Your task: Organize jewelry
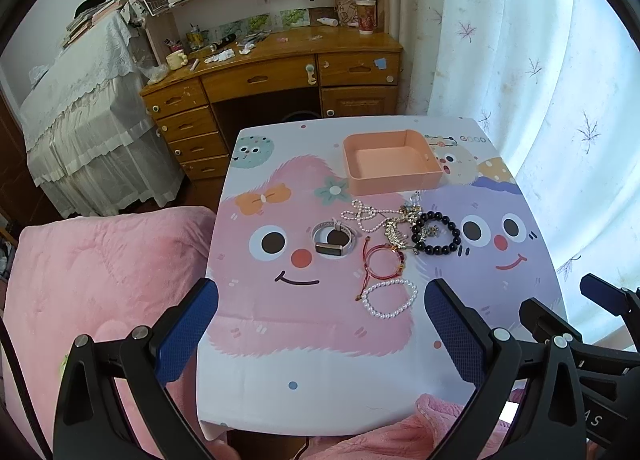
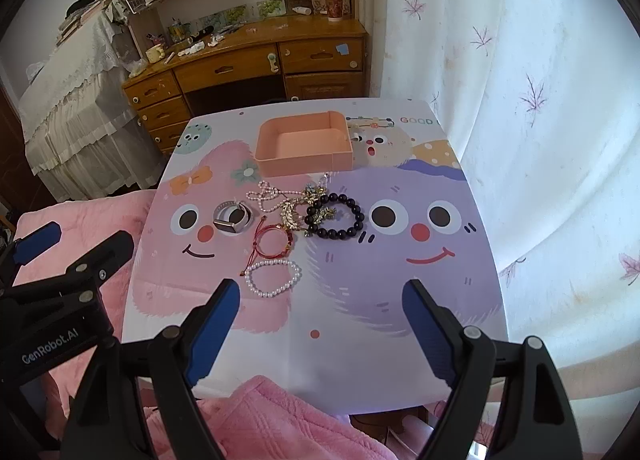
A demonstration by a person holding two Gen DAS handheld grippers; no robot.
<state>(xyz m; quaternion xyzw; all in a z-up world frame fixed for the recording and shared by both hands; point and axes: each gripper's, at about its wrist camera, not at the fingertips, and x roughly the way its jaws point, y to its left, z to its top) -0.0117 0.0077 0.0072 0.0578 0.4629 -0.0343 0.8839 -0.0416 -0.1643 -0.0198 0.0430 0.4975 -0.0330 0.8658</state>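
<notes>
Both claws hang over the near edge of the cartoon-print table (image 1: 280, 360), nothing gripped. Left gripper (image 1: 320, 312) is spread wide, empty. On the table's middle, going left to right: a smartwatch (image 1: 334, 238) coiled on its band, then a red cord bracelet (image 1: 382, 260) with a white pearl bracelet (image 1: 390, 299) touching it on the near side, a pearl necklace (image 1: 362, 216) farther back, a tangle of gold pieces (image 1: 398, 230), and a black bead bracelet (image 1: 436, 232) overlapping that tangle. The peach tray (image 1: 394, 180) sits toward the far edge, just behind the pile. Right gripper (image 2: 322, 300) is wide open too, pearl bracelet just ahead of its left finger.
</notes>
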